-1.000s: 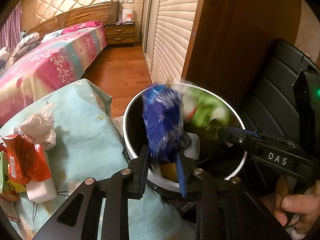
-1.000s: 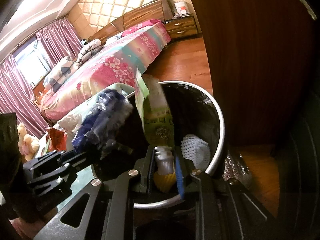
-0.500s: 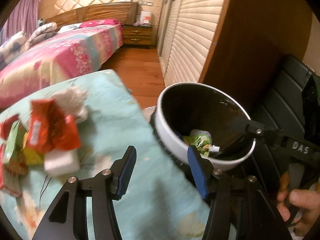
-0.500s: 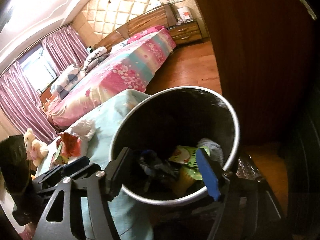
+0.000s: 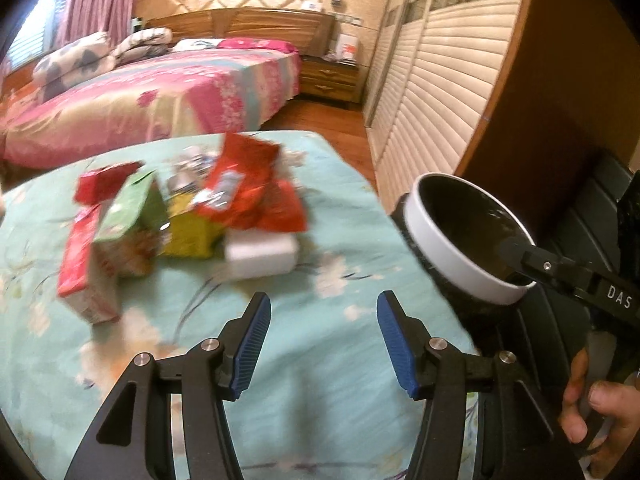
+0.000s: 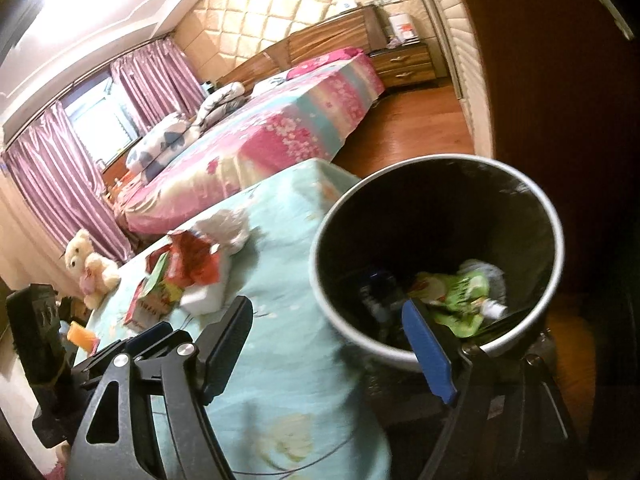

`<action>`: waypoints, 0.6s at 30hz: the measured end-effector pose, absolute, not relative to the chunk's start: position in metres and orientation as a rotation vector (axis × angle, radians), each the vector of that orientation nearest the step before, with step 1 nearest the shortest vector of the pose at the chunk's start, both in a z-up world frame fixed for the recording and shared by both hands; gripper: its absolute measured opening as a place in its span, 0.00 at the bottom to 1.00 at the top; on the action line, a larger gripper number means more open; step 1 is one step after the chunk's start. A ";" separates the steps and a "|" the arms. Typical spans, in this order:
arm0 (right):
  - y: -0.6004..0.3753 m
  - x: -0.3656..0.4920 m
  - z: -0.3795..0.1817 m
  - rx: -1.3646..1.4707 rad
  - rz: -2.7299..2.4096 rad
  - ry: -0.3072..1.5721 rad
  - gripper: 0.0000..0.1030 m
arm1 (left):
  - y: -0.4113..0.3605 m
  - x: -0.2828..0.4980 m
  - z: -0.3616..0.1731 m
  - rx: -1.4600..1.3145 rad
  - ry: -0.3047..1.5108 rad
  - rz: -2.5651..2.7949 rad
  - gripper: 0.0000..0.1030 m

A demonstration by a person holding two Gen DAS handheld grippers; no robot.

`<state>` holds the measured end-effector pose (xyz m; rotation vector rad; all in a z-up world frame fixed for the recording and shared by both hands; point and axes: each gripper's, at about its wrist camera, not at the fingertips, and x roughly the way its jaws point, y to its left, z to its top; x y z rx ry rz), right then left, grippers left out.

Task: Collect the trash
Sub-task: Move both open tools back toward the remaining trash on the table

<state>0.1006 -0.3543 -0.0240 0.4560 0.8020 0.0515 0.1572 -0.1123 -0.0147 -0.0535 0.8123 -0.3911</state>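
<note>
A white-rimmed trash bin (image 5: 460, 256) with a black liner stands right of the table; in the right wrist view the bin (image 6: 552, 224) holds a green wrapper (image 6: 460, 296), a blue wrapper (image 6: 380, 284) and other scraps. A pile of trash lies on the teal tablecloth (image 5: 320, 380): a red wrapper (image 5: 244, 184), a green box (image 5: 132, 208), a red carton (image 5: 80, 256), a yellow pack (image 5: 192, 228), a white foam block (image 5: 260, 252). My left gripper (image 5: 322, 340) is open and empty above the cloth, short of the pile. My right gripper (image 6: 328, 344) is open and empty at the bin's near rim.
A bed with a pink floral cover (image 5: 160, 96) stands behind the table, a nightstand (image 5: 332, 80) beyond it. A slatted wardrobe (image 5: 440, 80) and dark wood panel rise right of the bin. A teddy bear (image 6: 92, 268) sits at the table's far left.
Both grippers let go of the blue and green wrappers into the bin and opened. My left gripper has swung left from the bin over the table toward the pile.
</note>
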 end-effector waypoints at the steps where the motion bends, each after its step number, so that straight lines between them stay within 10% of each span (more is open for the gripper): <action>1: -0.349 0.101 -0.024 0.450 0.061 0.803 0.77 | -0.106 0.155 -0.014 -0.060 0.814 -0.383 0.53; 18: -0.267 0.114 -0.042 0.415 0.202 0.865 0.77 | -0.023 0.136 -0.018 -0.138 0.834 -0.224 0.53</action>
